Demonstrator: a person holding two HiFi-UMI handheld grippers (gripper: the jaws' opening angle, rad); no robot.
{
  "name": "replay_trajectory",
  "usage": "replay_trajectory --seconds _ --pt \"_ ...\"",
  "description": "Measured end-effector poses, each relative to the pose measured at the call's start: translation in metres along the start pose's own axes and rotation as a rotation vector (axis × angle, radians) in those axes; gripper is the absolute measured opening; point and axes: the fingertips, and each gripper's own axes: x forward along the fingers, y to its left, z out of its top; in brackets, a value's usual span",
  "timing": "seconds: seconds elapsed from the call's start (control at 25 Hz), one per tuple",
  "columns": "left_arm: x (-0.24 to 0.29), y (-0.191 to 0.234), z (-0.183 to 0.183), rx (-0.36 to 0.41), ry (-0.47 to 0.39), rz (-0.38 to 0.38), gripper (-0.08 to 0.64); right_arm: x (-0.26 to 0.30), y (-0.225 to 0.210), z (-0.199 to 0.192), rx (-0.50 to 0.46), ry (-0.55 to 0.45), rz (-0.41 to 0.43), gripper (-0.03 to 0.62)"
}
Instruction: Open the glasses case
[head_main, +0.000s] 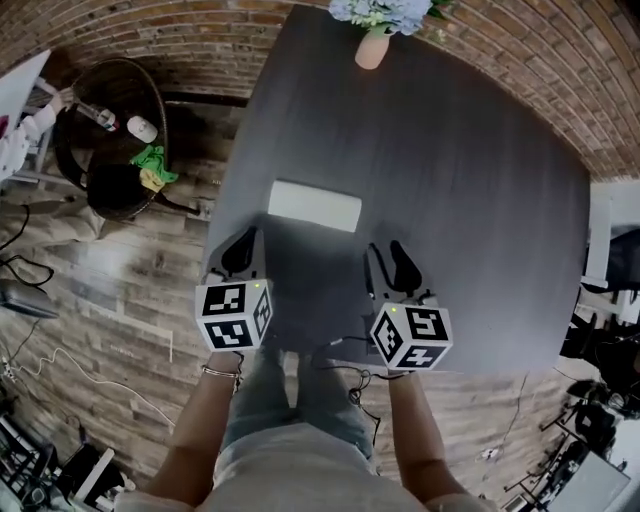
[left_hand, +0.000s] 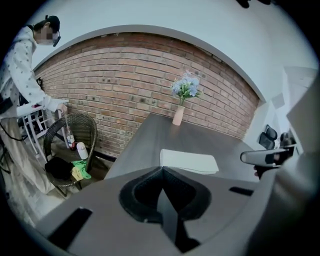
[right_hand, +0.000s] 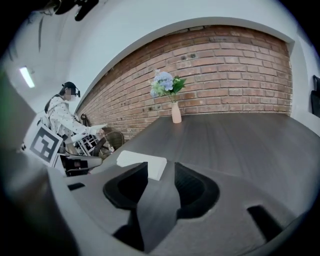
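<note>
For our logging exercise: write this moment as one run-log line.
stage: pre-contact | glasses case: closed, on table | left gripper: shut, empty | right gripper: open, empty

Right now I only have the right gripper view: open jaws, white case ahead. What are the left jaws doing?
Observer: The left gripper has its jaws together, with nothing between them.
Operator: Does either gripper touch the case?
Observer: No. In the head view the case lies just beyond the tips of both the left and the right gripper.
Operator: What's on that chair?
Observer: The chair holds a bottle and a green cloth.
</note>
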Motion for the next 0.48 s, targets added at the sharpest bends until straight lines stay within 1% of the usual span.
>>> replay_trajectory --seconds 0.2,0.36,0.48 --pt "0.013 -0.004 -0.005 0.014 0.008 -0.005 0.005 0.015 0.004 -0.012 -0.024 0.035 0.034 0.169" --pt "0.025 -0.013 -0.011 0.053 0.054 -0.021 0.005 0.026 0.004 -0.014 -0.039 0.047 0.045 0.169" --pt "0.033 -0.012 -0.017 0.096 0.090 -0.001 0.005 0.032 0.007 -0.016 -0.065 0.057 0.058 0.169"
